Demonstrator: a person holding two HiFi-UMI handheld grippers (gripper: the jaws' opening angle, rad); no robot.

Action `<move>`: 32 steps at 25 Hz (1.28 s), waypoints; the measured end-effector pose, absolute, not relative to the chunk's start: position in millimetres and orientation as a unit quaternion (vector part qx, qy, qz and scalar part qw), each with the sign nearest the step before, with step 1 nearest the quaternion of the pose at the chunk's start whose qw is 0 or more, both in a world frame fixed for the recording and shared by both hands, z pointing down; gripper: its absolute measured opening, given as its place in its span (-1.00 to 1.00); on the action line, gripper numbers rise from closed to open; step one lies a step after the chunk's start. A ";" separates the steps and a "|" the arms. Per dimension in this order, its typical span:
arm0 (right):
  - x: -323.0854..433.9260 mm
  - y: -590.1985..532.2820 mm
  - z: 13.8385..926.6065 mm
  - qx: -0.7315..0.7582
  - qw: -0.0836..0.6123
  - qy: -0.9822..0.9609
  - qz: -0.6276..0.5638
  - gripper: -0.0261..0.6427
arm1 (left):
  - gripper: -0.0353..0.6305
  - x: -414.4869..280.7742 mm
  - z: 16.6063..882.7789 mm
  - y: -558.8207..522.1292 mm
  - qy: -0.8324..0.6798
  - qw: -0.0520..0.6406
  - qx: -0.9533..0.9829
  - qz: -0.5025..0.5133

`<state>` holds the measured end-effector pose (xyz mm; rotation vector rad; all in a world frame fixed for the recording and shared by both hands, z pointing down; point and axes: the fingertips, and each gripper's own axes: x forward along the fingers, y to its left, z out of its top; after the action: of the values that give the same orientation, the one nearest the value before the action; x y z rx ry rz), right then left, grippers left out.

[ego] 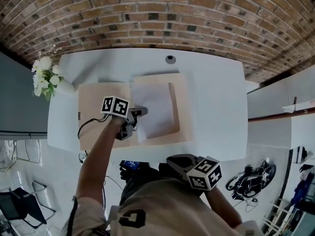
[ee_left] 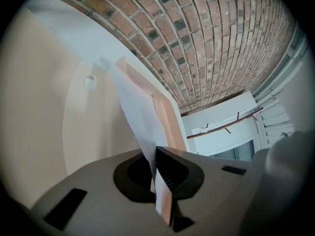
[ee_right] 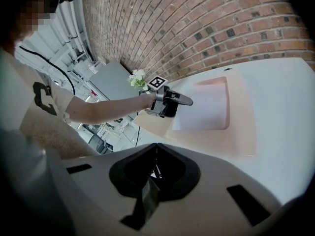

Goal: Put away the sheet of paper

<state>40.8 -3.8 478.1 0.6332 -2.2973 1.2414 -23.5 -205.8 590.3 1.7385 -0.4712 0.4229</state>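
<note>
- The right gripper (ego: 180, 162) is held low by the person's torso, short of the table's (ego: 219, 107) near edge. Its jaws are pressed together on nothing.
- The left gripper (ego: 141, 112), on an arm stretched forward over the table, is clamped on the near-left edge of the sheet of paper (ego: 155, 107).
- The sheet is plain white and raised at the pinched edge. The rest of it lies on the right half of an open beige folder (ego: 93, 107); whether the jaws also catch folder card is unclear.
- White flowers (ego: 45, 76) stand at the table's far left, before the brick wall (ego: 157, 14).

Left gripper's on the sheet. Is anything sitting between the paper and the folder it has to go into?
Nothing visible. The left gripper is shut on the sheet of paper at its edge, and the sheet lies over the right half of the open peach folder, with no other thing on it.
</note>
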 end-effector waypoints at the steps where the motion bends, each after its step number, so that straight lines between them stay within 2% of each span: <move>1: 41.2 -3.1 478.3 0.230 0.225 -0.832 0.451 -0.85 | -0.85 -22.9 591.0 -205.2 -0.203 0.603 0.749 0.183; 32: 49.0 -2.4 485.2 0.218 0.237 -0.827 0.461 -0.85 | -0.85 4.4 601.3 -208.4 -0.192 0.641 0.728 0.152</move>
<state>49.0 -2.4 485.2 0.5983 -2.2666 1.2630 4.4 -208.4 601.3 1.6588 -0.4370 0.3458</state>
